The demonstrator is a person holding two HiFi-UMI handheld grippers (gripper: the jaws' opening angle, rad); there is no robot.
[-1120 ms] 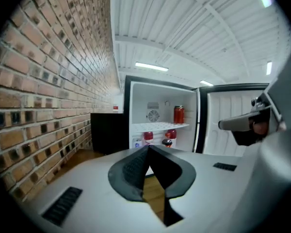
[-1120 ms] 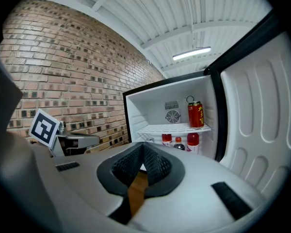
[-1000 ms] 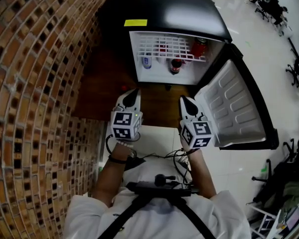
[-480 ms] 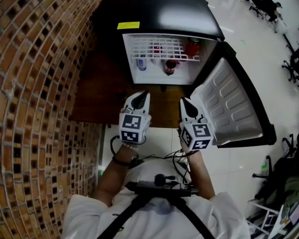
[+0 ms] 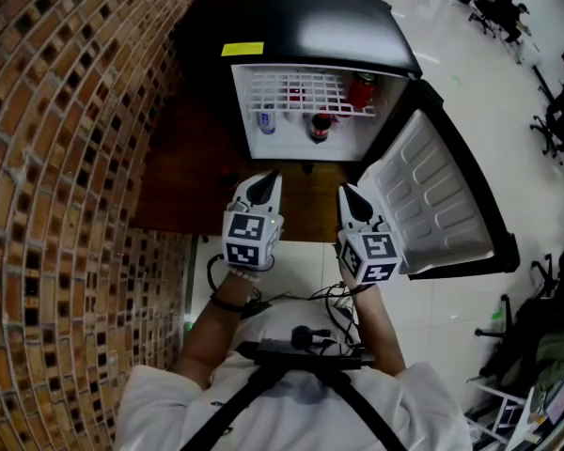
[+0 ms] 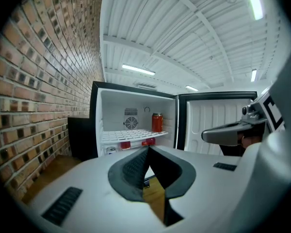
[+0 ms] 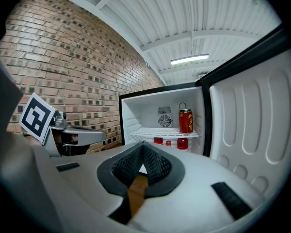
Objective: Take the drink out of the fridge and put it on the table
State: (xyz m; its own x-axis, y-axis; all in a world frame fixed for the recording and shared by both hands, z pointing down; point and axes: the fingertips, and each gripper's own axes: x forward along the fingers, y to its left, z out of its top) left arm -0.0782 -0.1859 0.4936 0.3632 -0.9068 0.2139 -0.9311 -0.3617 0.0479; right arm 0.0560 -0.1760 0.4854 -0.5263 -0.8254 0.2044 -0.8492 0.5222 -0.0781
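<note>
Left gripper (image 5: 270,176), right gripper (image 5: 346,192): fingers (image 6: 134,169) together, empty. 1 red can (image 5: 362,90) on shelf (image 5: 301,93).

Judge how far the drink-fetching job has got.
Done: the door stands open. In hand: nothing; left gripper and right gripper are shut, empty, short of the fridge. Left: grip a drink, such as the red can on the shelf, and carry it out.

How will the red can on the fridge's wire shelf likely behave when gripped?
The red can stands upright and narrow, so a sideways nudge may tip it. Its smooth round wall probably slips and would roll if toppled. The wire shelf likely gives uneven footing.
</note>
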